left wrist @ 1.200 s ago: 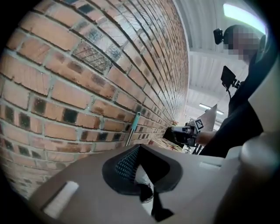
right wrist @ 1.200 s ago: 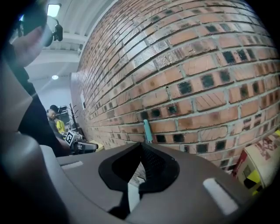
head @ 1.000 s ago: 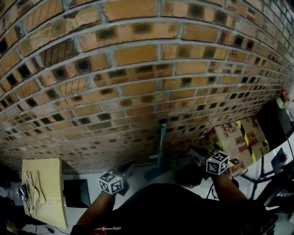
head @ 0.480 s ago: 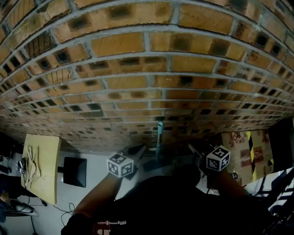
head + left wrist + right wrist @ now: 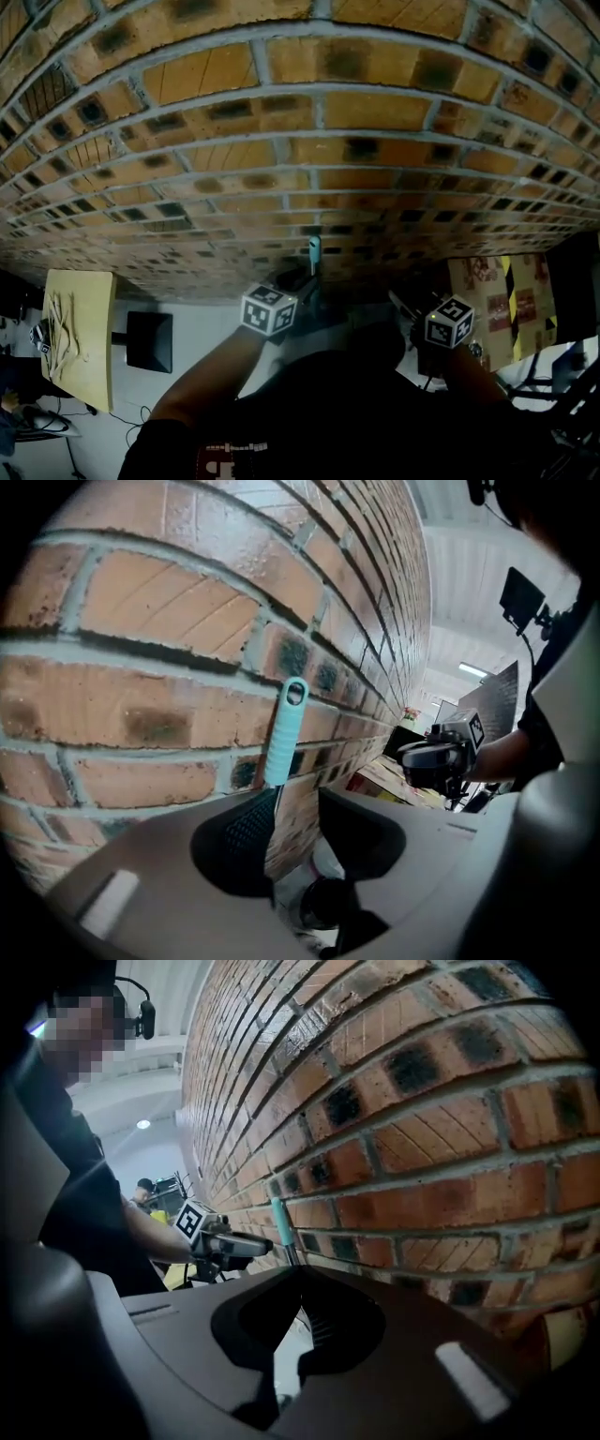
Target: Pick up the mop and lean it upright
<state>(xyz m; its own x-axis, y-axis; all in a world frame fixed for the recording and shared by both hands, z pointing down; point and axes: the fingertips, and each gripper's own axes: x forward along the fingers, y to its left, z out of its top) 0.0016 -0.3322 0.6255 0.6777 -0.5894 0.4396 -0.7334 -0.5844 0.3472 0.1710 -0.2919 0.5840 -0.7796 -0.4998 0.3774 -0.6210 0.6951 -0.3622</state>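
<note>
Mop point(image 5: 285, 733) upright at the wall point(image 5: 141, 630), left gripper point(image 5: 295, 803) loose around it.
Nearest, the left gripper's fingers point(image 5: 239, 841) have just been opening and stand apart, with the mop's thin shaft between them, close beside one pad. The right gripper point(image 5: 300, 1274), off to the side, has its fingers closed together on nothing. Beyond, the mop's teal grip stands against the bricks.

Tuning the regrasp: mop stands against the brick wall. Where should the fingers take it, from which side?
I'd grip the thin shaft just below the teal grip. The mop stands nearly upright with the brick wall close behind it, so come in level from the room side, straddling the shaft.
</note>
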